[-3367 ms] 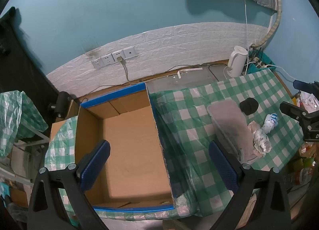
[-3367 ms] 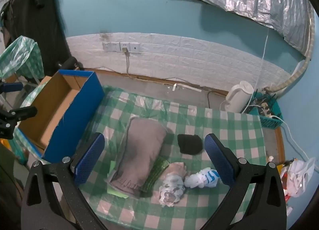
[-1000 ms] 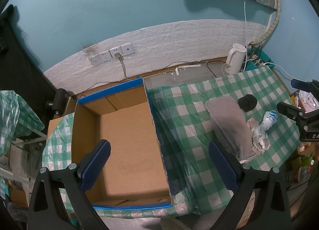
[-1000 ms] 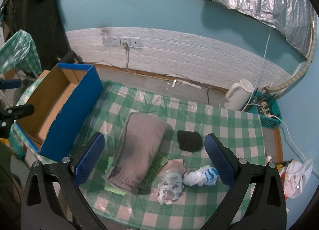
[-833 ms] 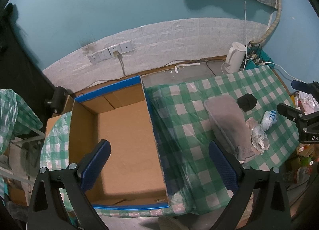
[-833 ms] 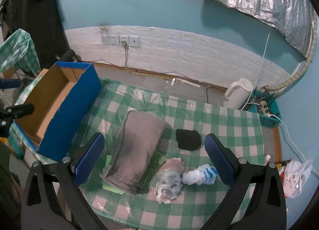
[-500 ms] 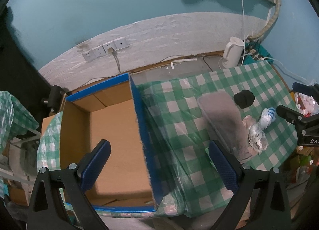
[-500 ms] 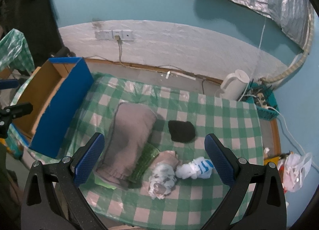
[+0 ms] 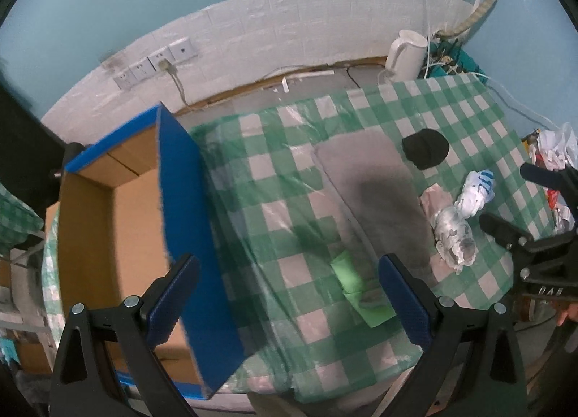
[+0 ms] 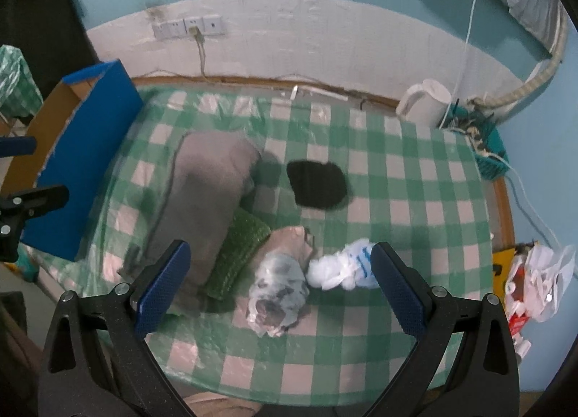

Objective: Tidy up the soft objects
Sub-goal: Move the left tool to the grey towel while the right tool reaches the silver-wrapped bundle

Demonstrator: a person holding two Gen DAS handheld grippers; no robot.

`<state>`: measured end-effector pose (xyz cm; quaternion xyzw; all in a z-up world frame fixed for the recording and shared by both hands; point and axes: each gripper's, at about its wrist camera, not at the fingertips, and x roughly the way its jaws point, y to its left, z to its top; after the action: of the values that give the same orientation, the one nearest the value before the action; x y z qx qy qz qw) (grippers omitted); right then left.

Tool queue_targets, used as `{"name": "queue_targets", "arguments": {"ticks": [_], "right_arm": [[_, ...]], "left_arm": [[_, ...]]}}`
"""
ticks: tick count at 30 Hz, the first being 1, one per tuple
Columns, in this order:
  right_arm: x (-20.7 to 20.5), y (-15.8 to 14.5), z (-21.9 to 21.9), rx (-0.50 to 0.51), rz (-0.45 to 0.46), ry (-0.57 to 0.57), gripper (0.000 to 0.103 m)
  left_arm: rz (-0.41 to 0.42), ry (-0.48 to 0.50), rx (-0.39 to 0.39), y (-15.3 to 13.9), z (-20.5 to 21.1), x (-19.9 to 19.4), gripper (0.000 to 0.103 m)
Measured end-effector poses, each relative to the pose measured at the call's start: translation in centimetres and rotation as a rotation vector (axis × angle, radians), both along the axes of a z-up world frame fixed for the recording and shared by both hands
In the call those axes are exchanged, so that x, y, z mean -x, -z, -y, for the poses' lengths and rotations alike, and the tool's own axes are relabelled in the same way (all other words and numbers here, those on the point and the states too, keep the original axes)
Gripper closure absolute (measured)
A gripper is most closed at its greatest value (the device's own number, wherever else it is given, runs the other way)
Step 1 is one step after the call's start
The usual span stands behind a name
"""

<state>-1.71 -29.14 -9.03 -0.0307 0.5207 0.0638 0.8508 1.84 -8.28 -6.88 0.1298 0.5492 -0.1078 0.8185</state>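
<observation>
Both tools hang empty above the checked table (image 10: 415, 178). The left hand-held gripper (image 9: 289, 299), jaws wide apart, frames the box (image 9: 119, 236) wall at lower left. The right hand-held gripper (image 10: 276, 289), equally wide, sits low centre over the grey bundle (image 10: 276, 289); beside it lie the white cloth (image 10: 343, 267), green cloth (image 10: 240, 251), grey towel (image 10: 206, 196) and, mid-frame, the black cloth (image 10: 318, 182).

Both grippers have moved closer to the table and to the right. The right gripper (image 10: 276, 276) now hangs wide open just above the crumpled grey cloth (image 10: 278, 281), while the left gripper (image 9: 287, 292) has shifted from over the box (image 9: 119, 236) toward the grey pillow (image 9: 375, 196).
</observation>
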Motion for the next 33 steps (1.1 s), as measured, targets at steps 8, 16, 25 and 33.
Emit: {"name": "queue_targets", "arguments": {"ticks": [8, 16, 25, 33], "right_arm": [[-0.5, 4.3, 0.1, 0.02, -0.094, -0.001, 0.008], [-0.8, 8.6, 0.3, 0.048, -0.172, -0.023, 0.019], [-0.5, 9.6, 0.6, 0.003, -0.208, -0.041, 0.054], [-0.6, 8.4, 2.2, -0.053, -0.179, -0.029, 0.061]], "left_arm": [[-0.07, -0.004, -0.008, 3.1, 1.8, -0.6, 0.004], [-0.106, 0.0, 0.006, 5.4, 3.6, -0.8, 0.004], [-0.14, 0.002, 0.017, 6.5, 5.3, -0.7, 0.004], [-0.154, 0.041, -0.008, 7.0, 7.5, -0.3, 0.004]]}}
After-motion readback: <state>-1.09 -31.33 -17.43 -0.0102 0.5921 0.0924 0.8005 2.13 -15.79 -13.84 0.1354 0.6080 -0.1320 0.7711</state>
